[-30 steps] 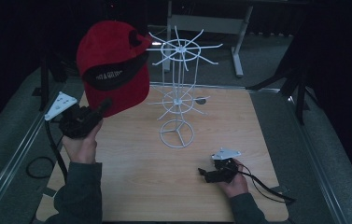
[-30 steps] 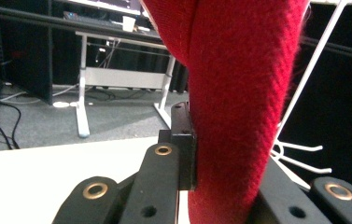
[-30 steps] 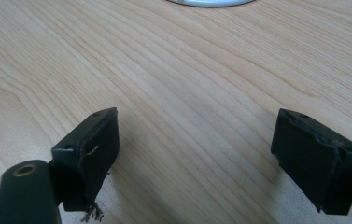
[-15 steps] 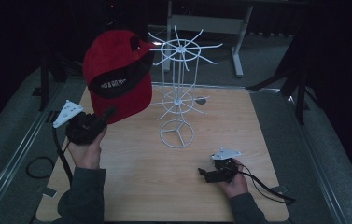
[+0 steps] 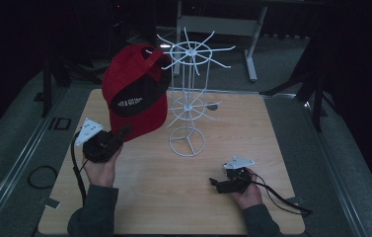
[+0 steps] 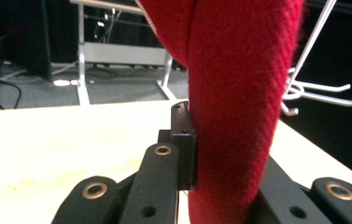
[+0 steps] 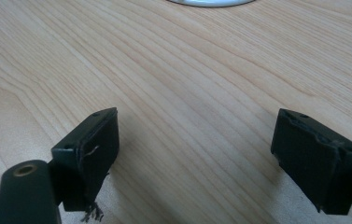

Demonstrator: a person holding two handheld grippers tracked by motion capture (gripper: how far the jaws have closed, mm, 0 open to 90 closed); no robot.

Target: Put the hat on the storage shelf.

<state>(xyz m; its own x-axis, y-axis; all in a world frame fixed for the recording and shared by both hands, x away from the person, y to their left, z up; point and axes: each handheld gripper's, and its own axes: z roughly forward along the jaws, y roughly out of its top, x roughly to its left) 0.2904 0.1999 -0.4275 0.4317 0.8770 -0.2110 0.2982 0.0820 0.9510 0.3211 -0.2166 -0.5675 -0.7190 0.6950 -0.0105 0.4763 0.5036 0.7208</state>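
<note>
The left gripper [image 5: 124,132] is clamped on the brim of the red cap [image 5: 136,94], holding it raised beside the top spokes of the wire rack [image 5: 188,94]. The step looks like hanging the cap; next its crown must be steered over a spoke tip. The right gripper [image 5: 221,183] rests on the table [image 5: 173,197], jaws wide apart, empty

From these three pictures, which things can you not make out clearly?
- High view: the white print on the black band of the red cap is too small to read.
- Left gripper view: the cap's brim hides the far jaw of the left gripper.
- Right gripper view: the white wire rack's base is cut off by the top edge.
- High view: the right gripper is dark and small; its jaws blur together.
</note>
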